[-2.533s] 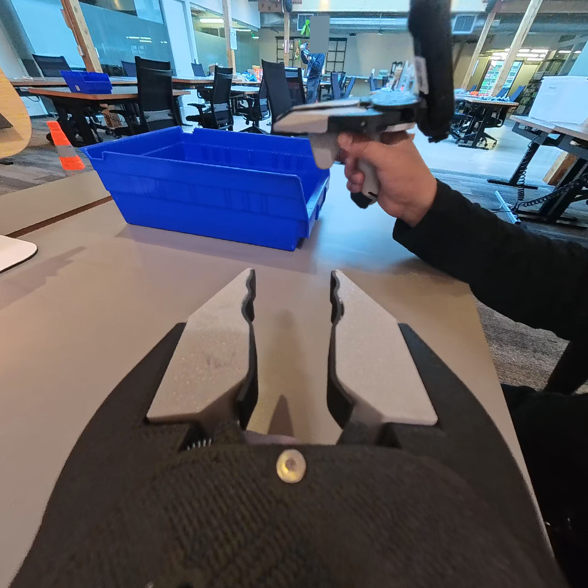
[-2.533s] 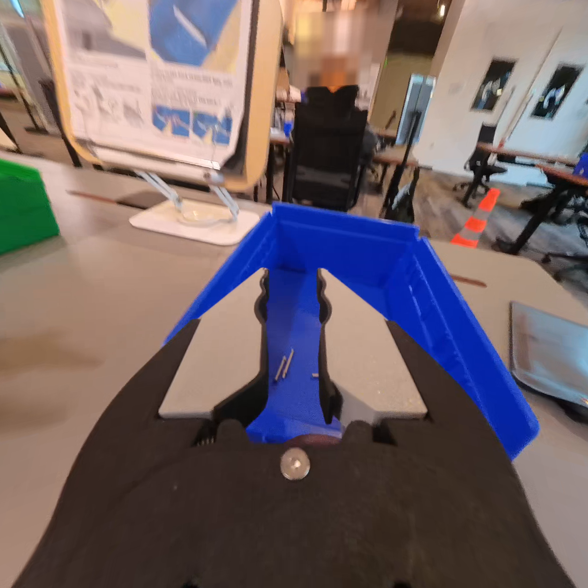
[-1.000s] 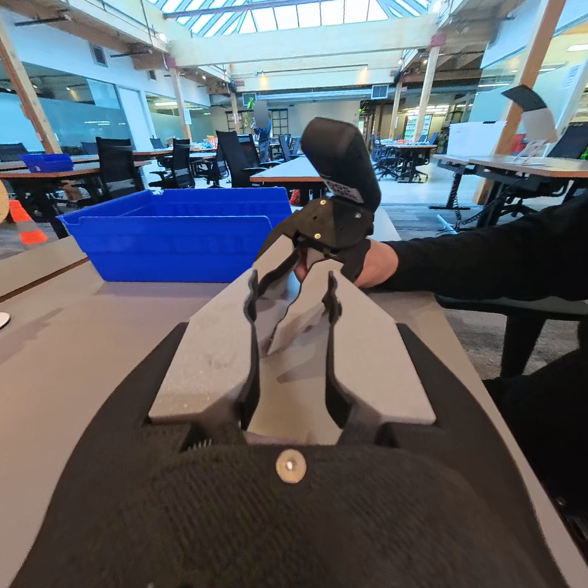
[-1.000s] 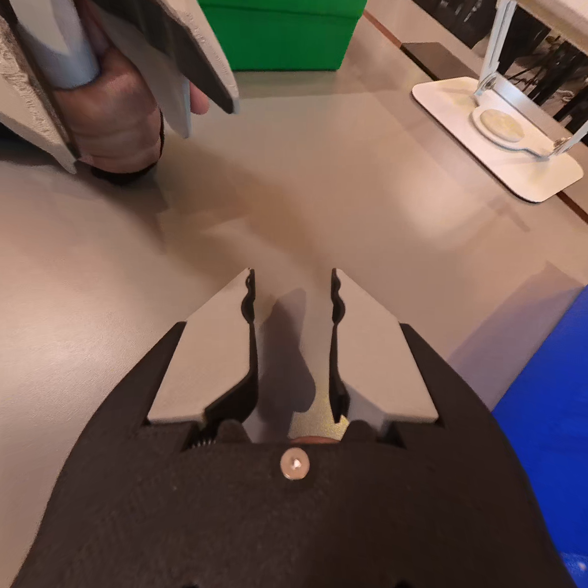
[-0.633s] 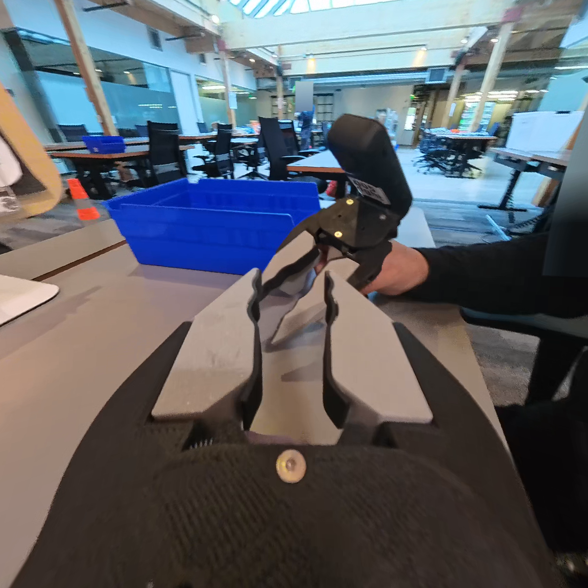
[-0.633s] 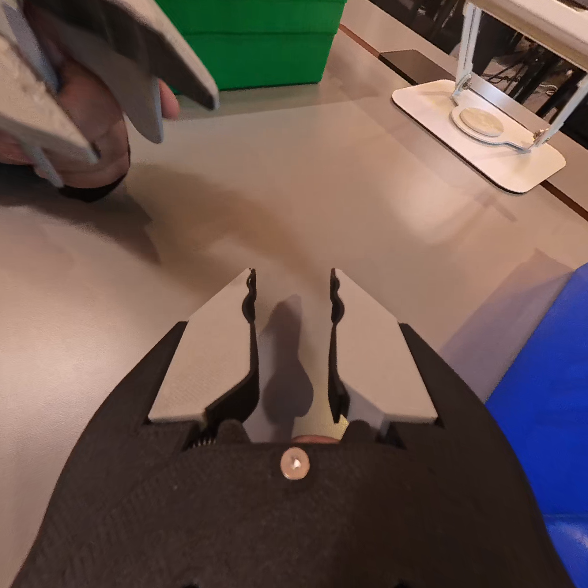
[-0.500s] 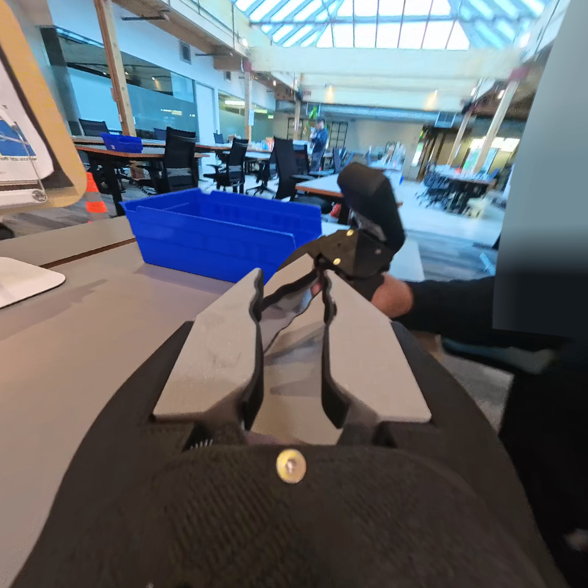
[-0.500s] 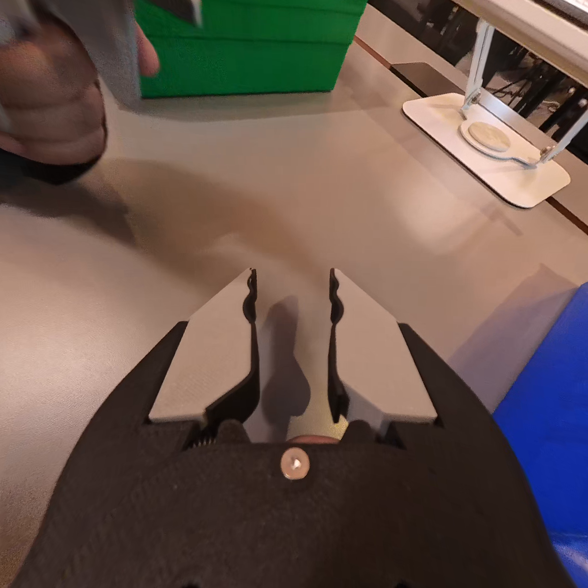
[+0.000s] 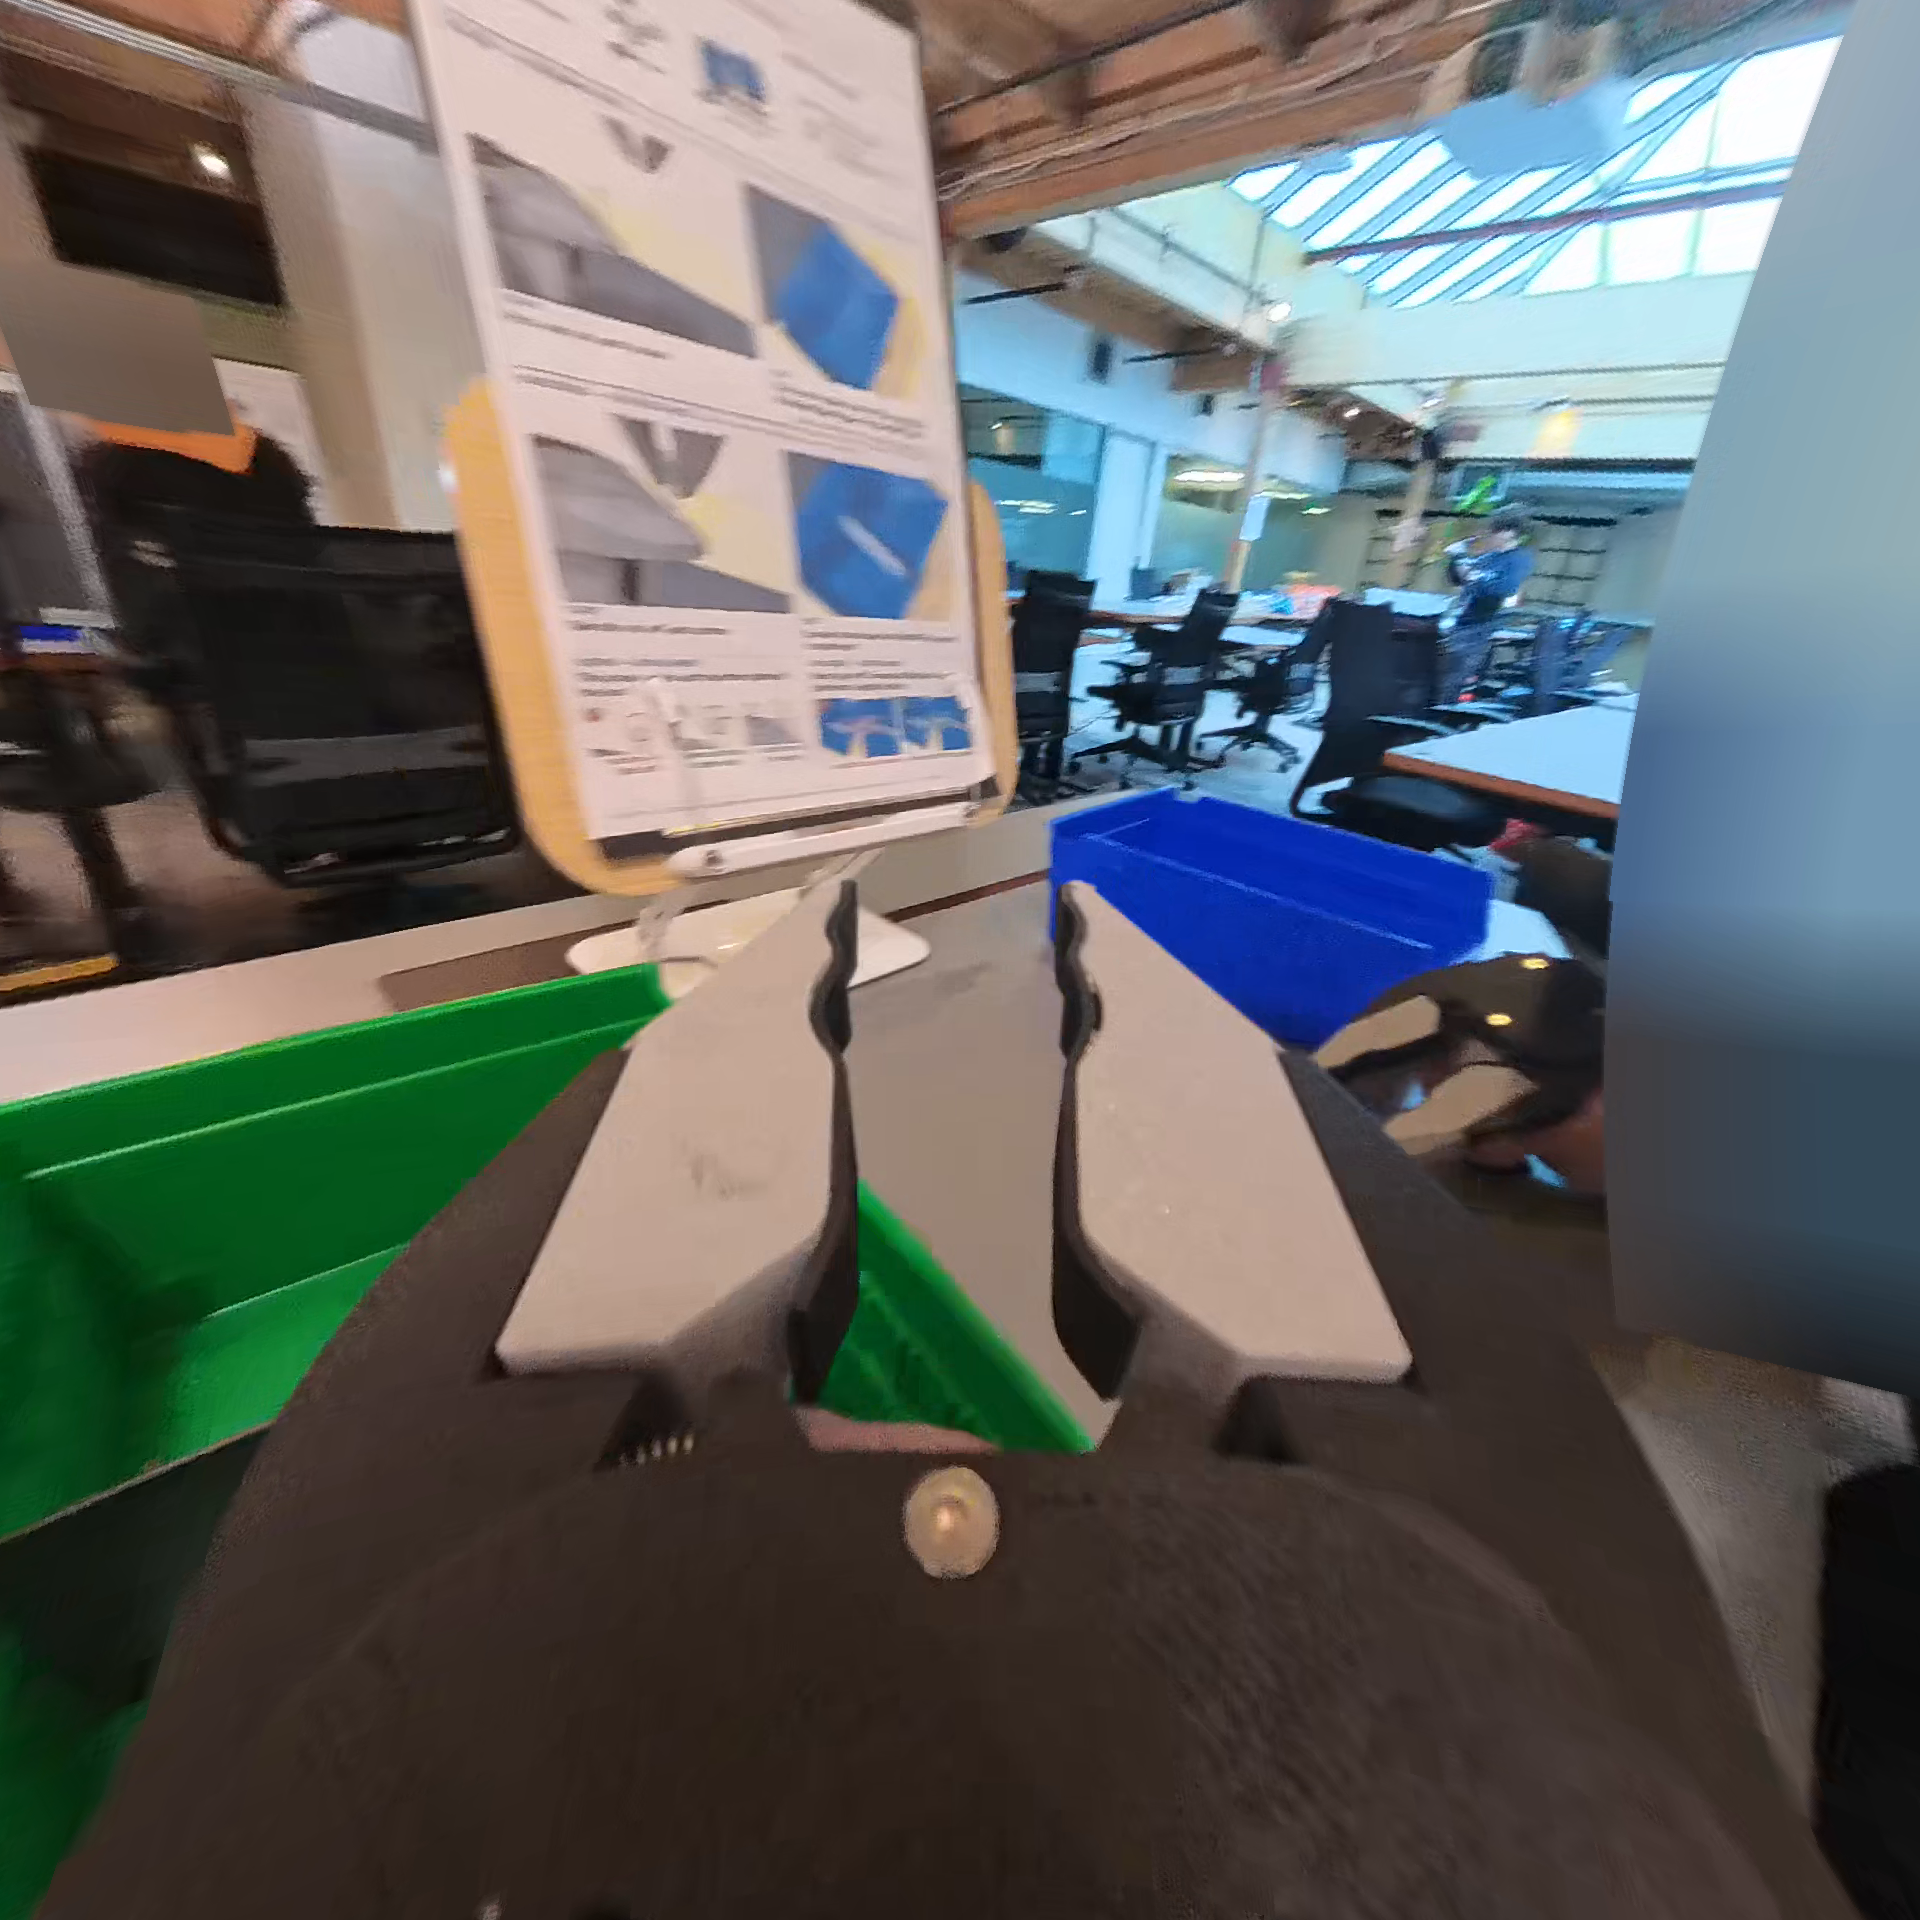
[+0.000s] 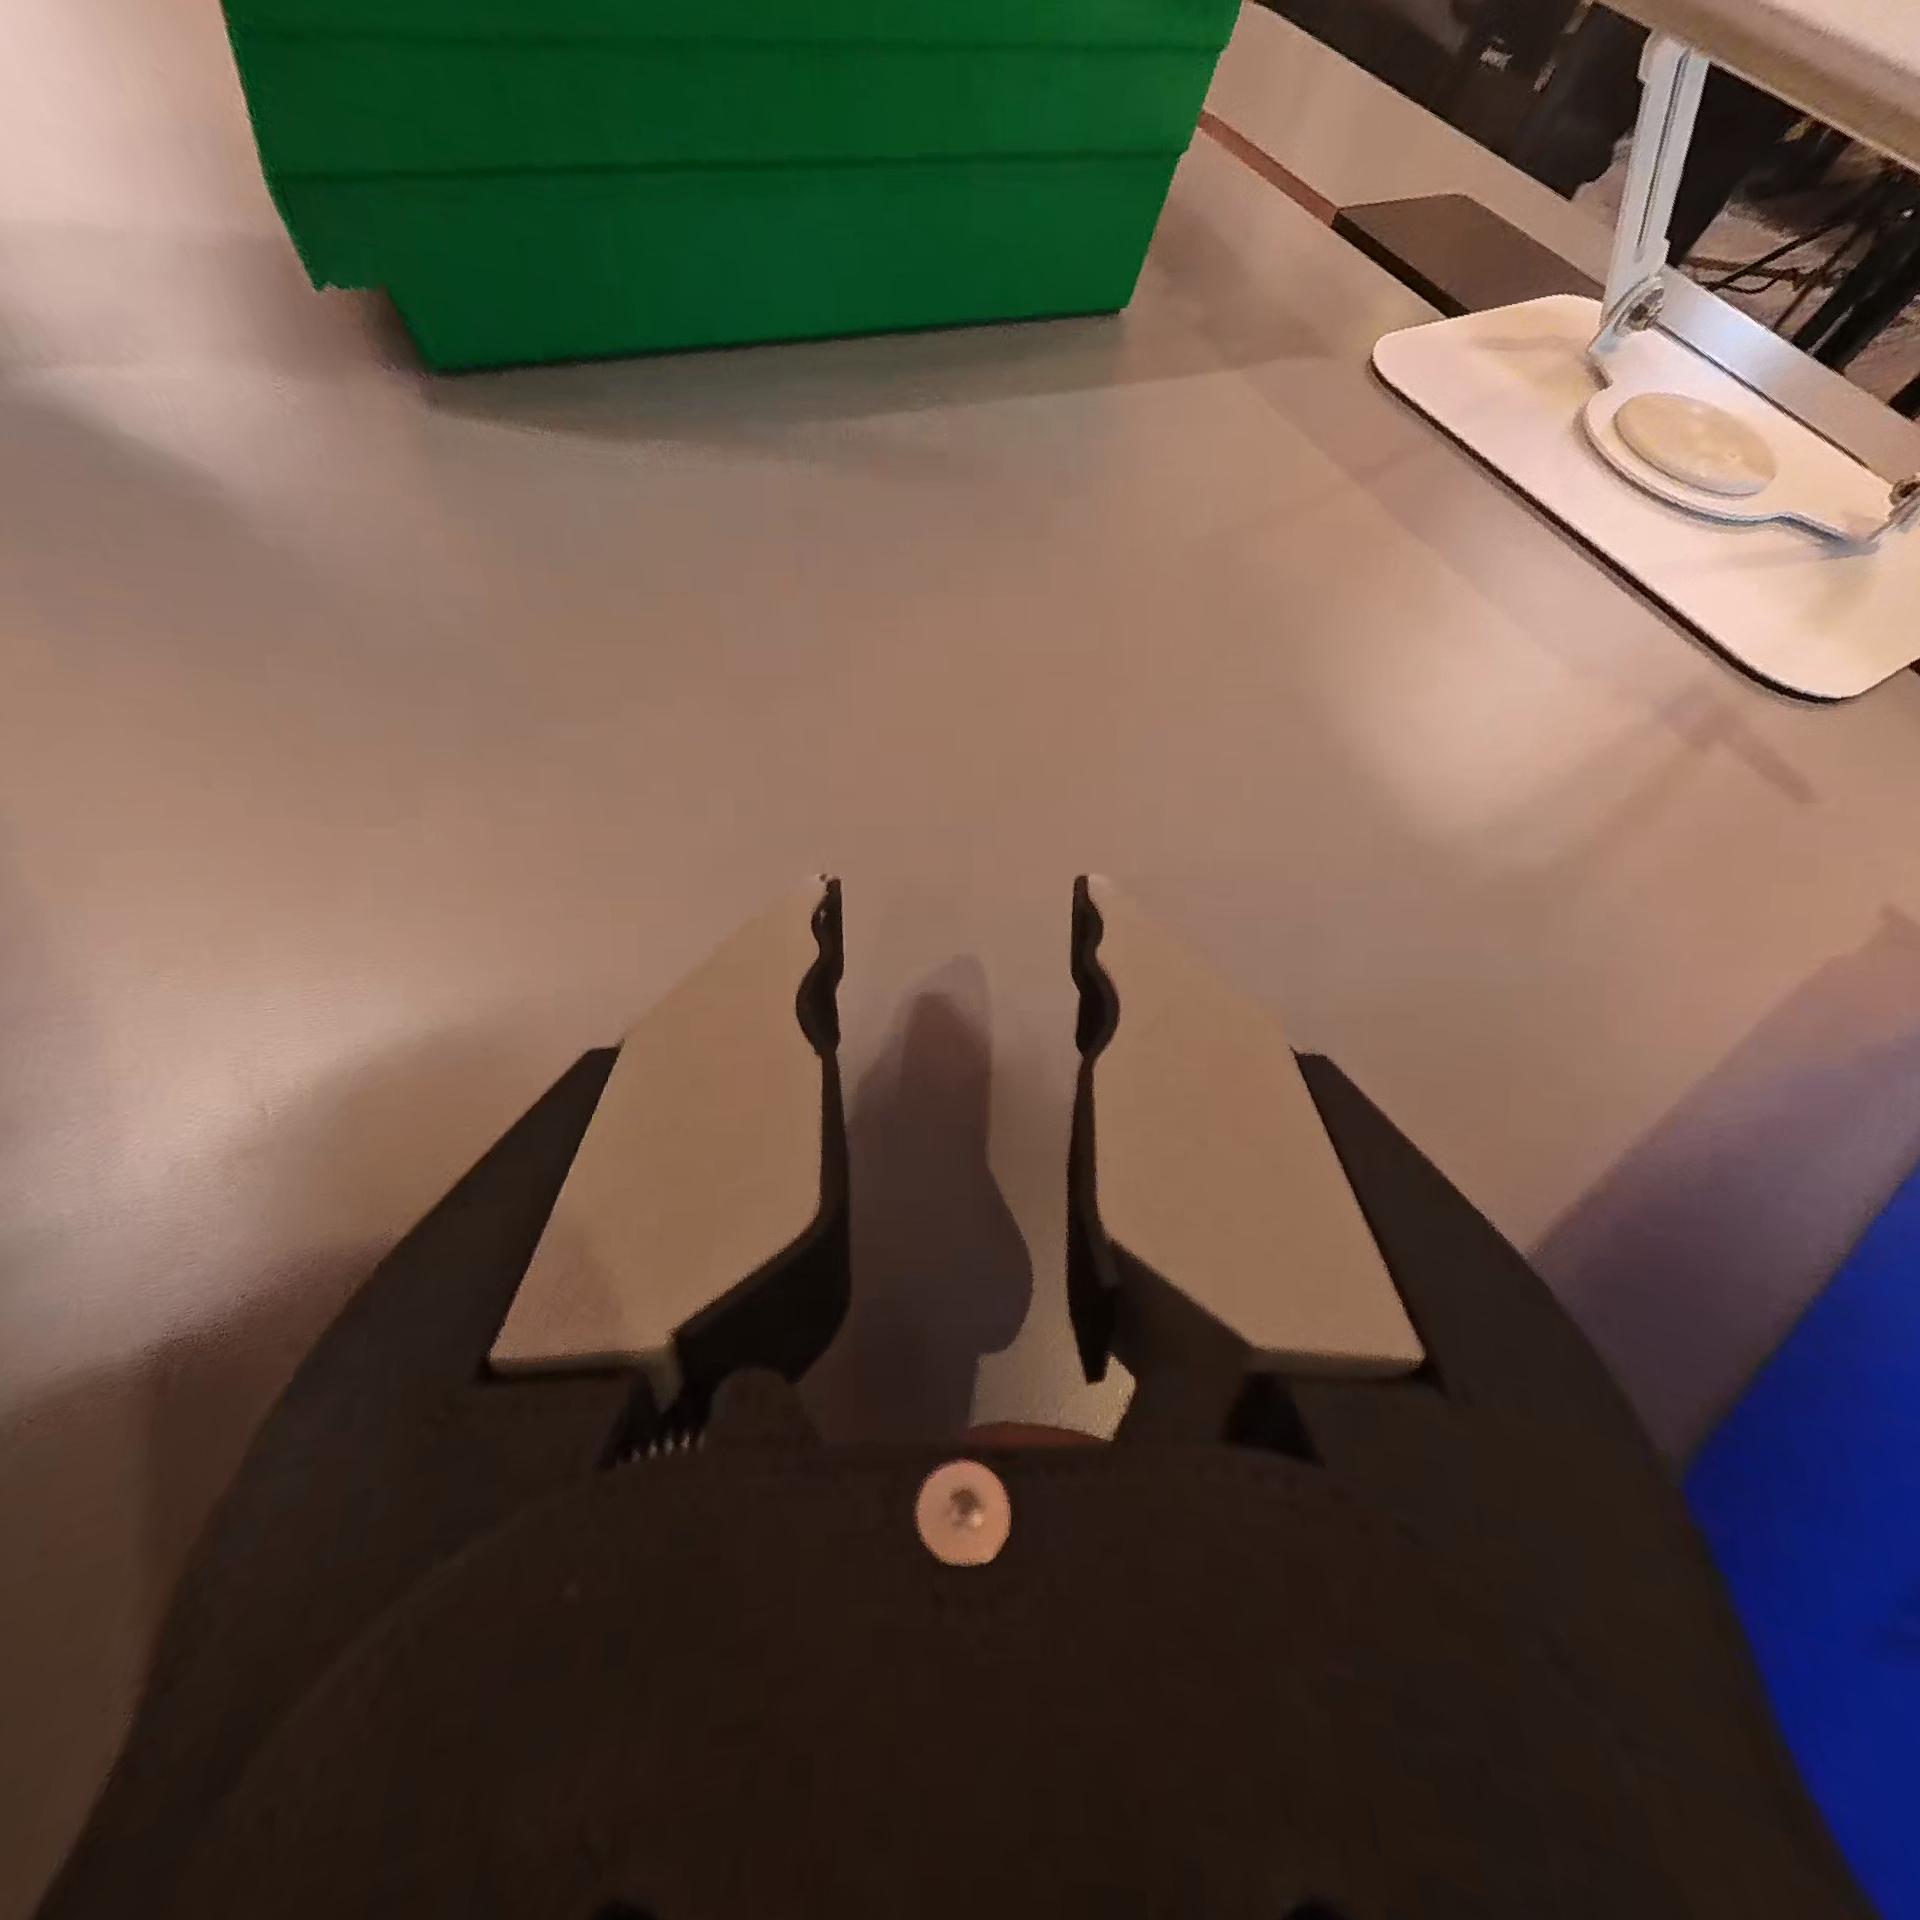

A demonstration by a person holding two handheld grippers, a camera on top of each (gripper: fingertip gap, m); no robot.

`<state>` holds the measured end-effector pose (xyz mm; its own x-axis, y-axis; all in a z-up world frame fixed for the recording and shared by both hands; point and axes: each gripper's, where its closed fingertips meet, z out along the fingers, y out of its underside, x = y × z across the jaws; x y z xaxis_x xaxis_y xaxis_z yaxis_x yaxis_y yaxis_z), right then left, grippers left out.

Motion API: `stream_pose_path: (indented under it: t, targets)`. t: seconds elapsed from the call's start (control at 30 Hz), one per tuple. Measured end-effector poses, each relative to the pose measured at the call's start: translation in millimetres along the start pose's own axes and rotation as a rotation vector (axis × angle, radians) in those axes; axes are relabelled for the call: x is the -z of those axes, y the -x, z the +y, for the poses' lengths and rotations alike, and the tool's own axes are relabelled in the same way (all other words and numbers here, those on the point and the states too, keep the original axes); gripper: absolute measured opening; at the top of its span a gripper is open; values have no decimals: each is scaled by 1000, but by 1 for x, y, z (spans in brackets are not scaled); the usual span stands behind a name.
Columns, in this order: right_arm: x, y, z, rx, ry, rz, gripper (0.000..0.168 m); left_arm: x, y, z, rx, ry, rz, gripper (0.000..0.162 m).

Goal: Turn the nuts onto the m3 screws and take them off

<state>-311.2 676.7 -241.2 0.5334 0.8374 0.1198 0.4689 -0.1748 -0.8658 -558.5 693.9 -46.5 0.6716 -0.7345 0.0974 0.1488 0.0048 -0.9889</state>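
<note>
No screw or nut shows in either view. My left gripper [image 9: 951,914] is open and empty, held above the near right corner of a green bin [image 9: 260,1164]. My right gripper [image 10: 951,883] is open and empty, low over the bare grey table [image 10: 935,644]. It also shows at the right edge of the left wrist view [image 9: 1455,1081], held in a hand. The green bin [image 10: 717,177] stands ahead of it in the right wrist view. The bins' insides are hidden.
A blue bin [image 9: 1268,914] stands at the right [image 10: 1829,1558]. A white stand [image 10: 1662,488] holds an instruction sheet [image 9: 717,436] at the table's back edge. Office chairs and desks lie beyond. A grey mosaic patch covers the right side of the left wrist view.
My left gripper has swung left, away from the right gripper and blue bin, to over the green bin. It has left the right wrist view. The right gripper has barely moved.
</note>
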Motion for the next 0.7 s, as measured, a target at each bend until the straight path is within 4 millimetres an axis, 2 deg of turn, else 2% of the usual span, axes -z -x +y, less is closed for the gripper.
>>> stream_pose_path:
  t: [0.2,0.37,0.47,0.63,0.7]
  targets:
    - [1,2,0,84,-2,62,42,7,56,34,24,123,-132,38]
    - [0,4,5,112,39,78,41,5,103,42,-21,316,-249,38]
    - [0,4,11,84,70,71,41,-4,135,56,-38,529,-285,37]
    - [8,6,11,34,49,45,41,-15,179,92,-8,934,-302,39]
    - [11,8,11,25,42,35,41,-16,194,106,-14,1071,-328,33]
